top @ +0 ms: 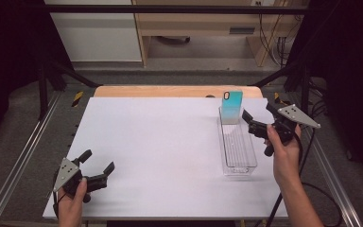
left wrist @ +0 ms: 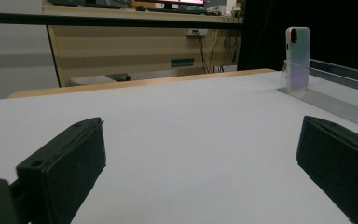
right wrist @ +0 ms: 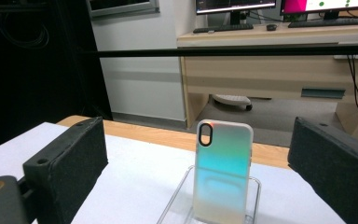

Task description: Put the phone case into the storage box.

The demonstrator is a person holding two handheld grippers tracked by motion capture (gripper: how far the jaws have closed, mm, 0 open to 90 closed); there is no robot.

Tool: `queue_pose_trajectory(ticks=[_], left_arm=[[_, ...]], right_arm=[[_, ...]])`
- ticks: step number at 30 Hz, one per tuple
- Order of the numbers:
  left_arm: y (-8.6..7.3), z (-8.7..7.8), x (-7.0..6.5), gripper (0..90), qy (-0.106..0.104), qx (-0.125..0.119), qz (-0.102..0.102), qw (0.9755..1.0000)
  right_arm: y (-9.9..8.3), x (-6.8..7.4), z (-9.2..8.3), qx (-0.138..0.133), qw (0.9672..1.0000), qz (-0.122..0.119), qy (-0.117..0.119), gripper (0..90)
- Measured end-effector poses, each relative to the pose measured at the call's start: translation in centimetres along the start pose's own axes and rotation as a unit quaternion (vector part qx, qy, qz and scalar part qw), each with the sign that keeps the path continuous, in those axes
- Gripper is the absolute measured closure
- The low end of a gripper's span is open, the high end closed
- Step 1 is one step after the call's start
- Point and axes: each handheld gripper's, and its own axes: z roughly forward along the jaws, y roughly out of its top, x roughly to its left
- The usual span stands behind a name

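High view: a white tabletop (top: 170,156) is being shown with a wooden edge along its far side. A long clear tray (top: 237,146) is lying on the right part of the tabletop, running from near to far. A phone case (top: 231,107), iridescent teal and pale, is standing upright at the far end of the tray, its camera cutout at the top left. The left tongs (top: 98,161) are being held by the left hand (top: 72,198) at the near left corner, with the jaws spread apart and nothing between them. The right tongs (top: 257,117) are being held by the right hand (top: 283,151) just right of the tray, near the phone case but apart from it; the jaws are spread apart and empty.

Left gripper view: the two black jaws are being seen wide apart over bare tabletop (left wrist: 177,130). The phone case (left wrist: 297,58) is being seen upright at the far right, in the end of the clear tray (left wrist: 335,105).

Right gripper view: the two jaws are being held wide apart, with the phone case (right wrist: 223,172) standing between them farther off, untouched, its lower part inside the clear tray (right wrist: 179,203). A wooden desk (right wrist: 279,70) carrying monitors is being seen beyond the tabletop.
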Motion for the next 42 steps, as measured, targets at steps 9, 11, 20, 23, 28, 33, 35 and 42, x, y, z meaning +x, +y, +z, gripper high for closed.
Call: queue_pose_trajectory(ticks=[9,11,20,23,28,33,35,42], left_arm=[[0.0,0.2,-0.2,0.9,-0.013,0.000,0.004,0.9999],[0.0,0.1,-0.3,0.9,-0.018,-0.004,0.007,0.9998],[0.1,0.1,-0.4,0.9,-0.018,-0.004,0.005,0.9998],[0.2,0.1,-0.5,0.9,-0.020,-0.004,0.004,0.9998],[0.3,-0.3,-0.7,0.9,-0.023,-0.006,0.005,0.9997],[0.2,-0.7,-0.5,0.9,-0.016,-0.008,0.003,0.9998],[0.2,-0.7,-0.5,0.9,-0.015,-0.010,0.000,0.9998],[0.2,-0.5,-0.5,0.9,-0.021,-0.007,0.004,0.9997]], right_arm=[[-1.2,-0.1,-1.6,-0.005,0.9996,-0.013,0.026,4.1],[-1.5,0.0,-2.0,-0.005,0.9995,-0.018,0.027,4.1],[-2.7,-0.5,-3.7,-0.004,0.9996,-0.019,0.018,3.9],[-3.2,-0.7,-4.2,-0.002,0.9997,-0.017,0.016,3.8],[-4.3,-1.3,-5.1,-0.002,0.9998,-0.009,0.017,3.9],[-5.4,-1.6,-5.7,-0.001,0.9997,-0.009,0.021,3.9],[-5.9,-1.7,-5.9,0.002,0.9997,-0.007,0.022,3.9],[-7.0,-1.8,-6.9,-0.002,0.9998,-0.003,0.022,4.0]])
